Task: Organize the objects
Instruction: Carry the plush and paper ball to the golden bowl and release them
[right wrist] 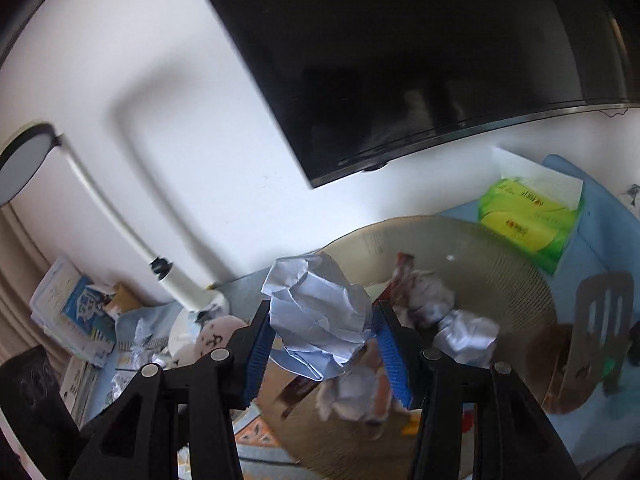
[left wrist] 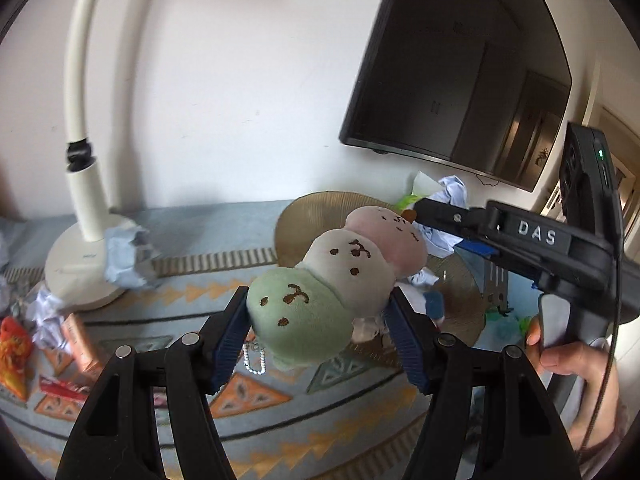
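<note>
Left wrist view: the left gripper (left wrist: 318,322) has its jaws clamped on a three-ball plush toy (left wrist: 332,276), green, white and pink, lifted above the patterned table (left wrist: 256,404) in front of the round woven tray (left wrist: 308,216). A white desk lamp (left wrist: 84,184) stands at the left, a crumpled paper (left wrist: 128,258) against its base. On the right wrist view, the right gripper (right wrist: 324,344) squeezes a crumpled paper ball (right wrist: 316,312) between its blue pads (right wrist: 390,356), held over the tray (right wrist: 500,248), where more wads lie. A green tissue pack (right wrist: 528,220) sits behind.
</note>
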